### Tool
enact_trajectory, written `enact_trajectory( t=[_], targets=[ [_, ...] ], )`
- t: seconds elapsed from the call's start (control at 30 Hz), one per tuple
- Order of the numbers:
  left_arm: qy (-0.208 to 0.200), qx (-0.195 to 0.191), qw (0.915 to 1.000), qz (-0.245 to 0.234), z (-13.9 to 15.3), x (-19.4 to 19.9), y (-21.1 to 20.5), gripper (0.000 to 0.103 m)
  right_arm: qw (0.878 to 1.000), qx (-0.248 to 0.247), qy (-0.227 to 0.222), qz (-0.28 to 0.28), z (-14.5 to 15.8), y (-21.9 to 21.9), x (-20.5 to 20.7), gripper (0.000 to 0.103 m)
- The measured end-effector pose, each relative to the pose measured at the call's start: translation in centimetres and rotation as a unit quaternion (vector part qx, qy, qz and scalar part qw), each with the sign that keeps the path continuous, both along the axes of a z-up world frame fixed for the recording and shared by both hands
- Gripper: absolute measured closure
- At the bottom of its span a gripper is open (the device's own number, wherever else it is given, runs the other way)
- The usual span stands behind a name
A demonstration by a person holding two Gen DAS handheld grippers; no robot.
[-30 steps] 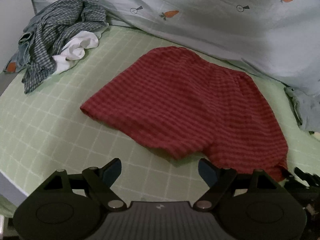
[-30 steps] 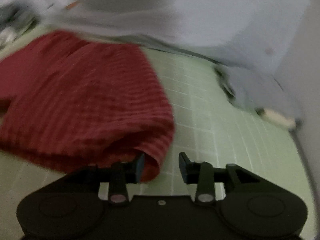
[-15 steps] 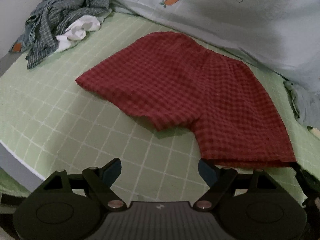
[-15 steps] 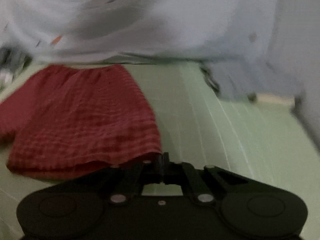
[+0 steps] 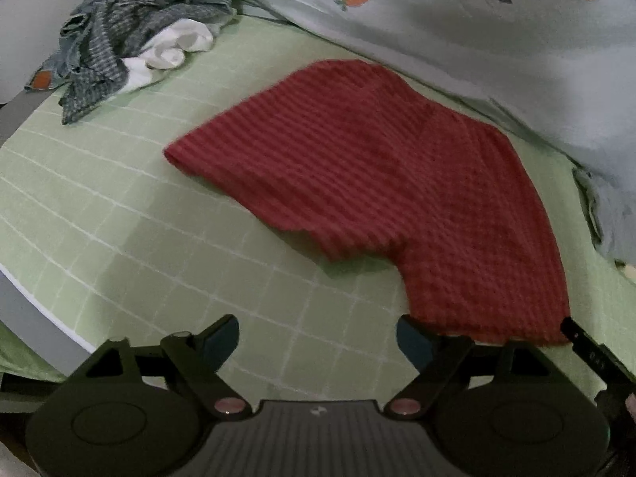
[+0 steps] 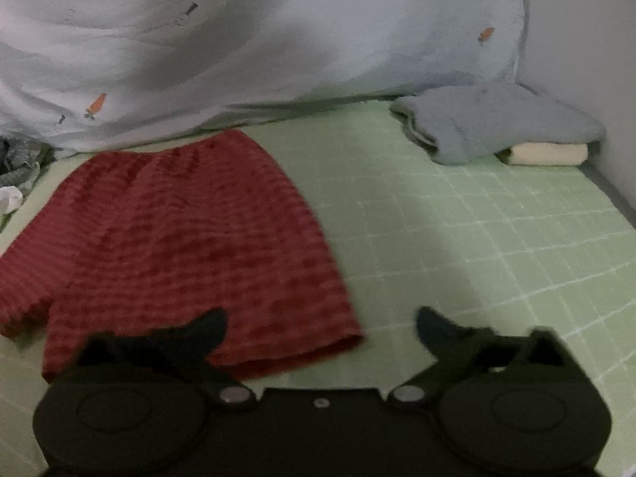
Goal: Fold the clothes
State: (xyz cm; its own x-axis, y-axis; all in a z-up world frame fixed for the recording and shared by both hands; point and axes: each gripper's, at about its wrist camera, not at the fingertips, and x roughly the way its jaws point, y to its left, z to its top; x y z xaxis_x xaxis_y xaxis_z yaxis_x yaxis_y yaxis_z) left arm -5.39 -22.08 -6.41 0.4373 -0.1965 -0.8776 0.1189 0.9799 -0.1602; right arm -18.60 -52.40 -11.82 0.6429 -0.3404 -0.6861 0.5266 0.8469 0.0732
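Observation:
Red checked shorts [image 5: 377, 183] lie spread flat on the green grid sheet [image 5: 119, 238], waistband toward the far side. They also show in the right wrist view [image 6: 179, 246]. My left gripper [image 5: 318, 336] is open and empty, above the sheet just in front of the shorts' leg hems. My right gripper [image 6: 322, 326] is open and empty, at the near hem of the right leg, its left finger [image 6: 206, 328] over the fabric. The tip of the right gripper [image 5: 588, 353] shows at the right edge of the left wrist view.
A heap of grey checked and white clothes [image 5: 131, 35] lies at the far left. A pale blue quilt with carrot prints [image 6: 278, 39] runs along the back. Folded blue and cream items [image 6: 497, 127] sit at the far right corner. The bed edge [image 5: 35, 318] is at the near left.
My right gripper was shut at the shorts' right hem half a second ago and has opened and pulled back. The shorts now lie flat. My left gripper stayed open.

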Motion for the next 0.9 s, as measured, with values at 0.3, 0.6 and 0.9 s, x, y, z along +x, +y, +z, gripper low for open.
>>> enact_trajectory(
  t=[0.3, 0.6, 0.9],
  targets=[
    [-0.009, -0.008, 0.9989, 0.046, -1.3, 8.6, 5.5, 0.013, 1.0, 0.017, 0.009, 0.006, -0.5, 3.9, 1.8, 0.0],
    [-0.002, 0.009, 0.9993, 0.036, -5.2, 16.6, 9.4, 0.014, 0.997, 0.016, 0.051, -0.055, -0.8, 7.0, 4.3, 0.0],
    [0.012, 0.022, 0.9989, -0.04, -8.1, 20.0, 9.0, 0.052, 0.988, 0.054, 0.081, -0.117, -0.8, 8.8, 8.0, 0.0]
  ],
)
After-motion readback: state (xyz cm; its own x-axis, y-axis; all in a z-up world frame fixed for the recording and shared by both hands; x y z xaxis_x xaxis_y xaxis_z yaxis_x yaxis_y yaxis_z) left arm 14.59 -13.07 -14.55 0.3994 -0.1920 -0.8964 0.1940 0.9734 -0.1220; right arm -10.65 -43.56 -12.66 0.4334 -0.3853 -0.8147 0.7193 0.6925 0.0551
